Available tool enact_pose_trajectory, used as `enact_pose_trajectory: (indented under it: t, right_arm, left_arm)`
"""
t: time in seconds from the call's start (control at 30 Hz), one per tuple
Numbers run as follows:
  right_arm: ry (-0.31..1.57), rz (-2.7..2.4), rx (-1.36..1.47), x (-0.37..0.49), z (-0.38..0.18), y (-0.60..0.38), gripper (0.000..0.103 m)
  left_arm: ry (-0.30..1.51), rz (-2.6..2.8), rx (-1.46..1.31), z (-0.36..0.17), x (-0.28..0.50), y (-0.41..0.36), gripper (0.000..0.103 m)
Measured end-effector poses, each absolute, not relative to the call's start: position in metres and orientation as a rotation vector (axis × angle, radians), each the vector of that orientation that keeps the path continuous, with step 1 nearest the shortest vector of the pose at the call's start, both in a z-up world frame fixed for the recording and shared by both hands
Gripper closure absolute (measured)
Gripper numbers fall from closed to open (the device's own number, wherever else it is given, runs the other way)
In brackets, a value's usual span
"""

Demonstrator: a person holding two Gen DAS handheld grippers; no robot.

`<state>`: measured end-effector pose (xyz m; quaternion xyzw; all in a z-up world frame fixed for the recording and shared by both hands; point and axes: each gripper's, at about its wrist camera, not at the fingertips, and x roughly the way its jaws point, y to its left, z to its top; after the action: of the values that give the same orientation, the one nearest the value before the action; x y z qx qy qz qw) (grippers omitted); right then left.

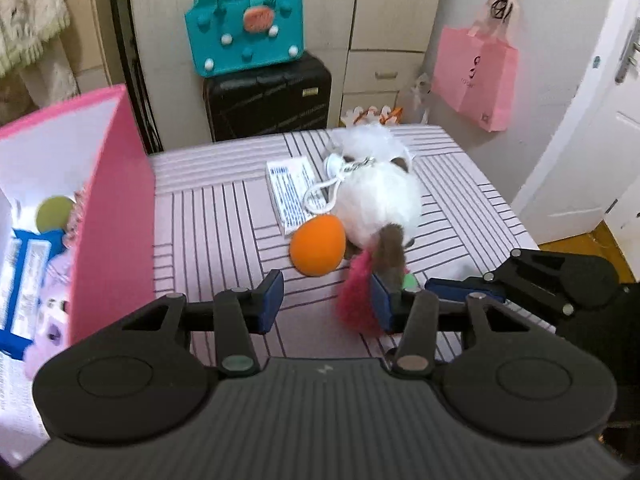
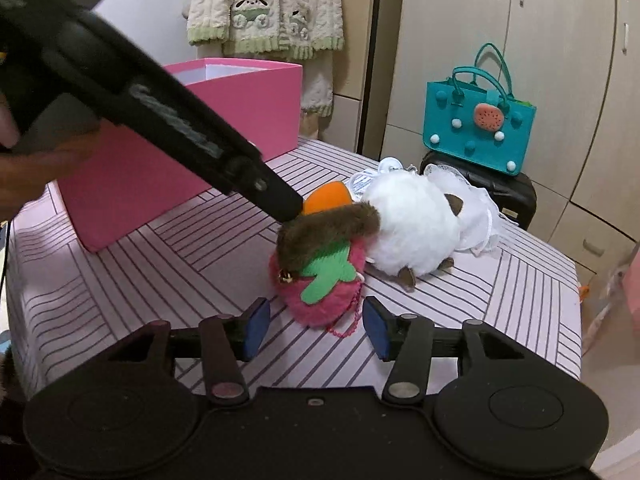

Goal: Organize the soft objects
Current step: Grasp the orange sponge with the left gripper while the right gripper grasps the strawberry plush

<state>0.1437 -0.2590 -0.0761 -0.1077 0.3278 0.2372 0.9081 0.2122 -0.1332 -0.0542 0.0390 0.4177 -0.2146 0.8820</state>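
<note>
The left gripper (image 1: 326,300) stood with its blue pads apart and nothing between them; its right pad sat against the pink plush strawberry (image 1: 356,300). In the right wrist view the right gripper (image 2: 316,326) also had its jaws apart, the strawberry's lower edge just beyond the gap, no pad pressing it. A white plush toy (image 2: 412,228) lay at two o'clock from the strawberry, its brown tail (image 2: 328,232) draped over the green leaf. An orange foam egg (image 1: 318,246) rested at eleven o'clock from the tail, touching a tissue pack (image 1: 292,188). The pink box (image 1: 112,216) stood at nine o'clock on the striped table (image 1: 216,232), already holding several items.
</note>
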Motion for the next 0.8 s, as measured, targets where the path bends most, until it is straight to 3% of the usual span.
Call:
enact_pose_trajectory:
  t: [0.8]
  right_arm:
    - [0.628,0.480,-0.193,0.159,-0.090,-0.253,0.041]
  left_arm:
    - [0.799,-0.386,0.100,-0.076,0.236,-0.155,0.059]
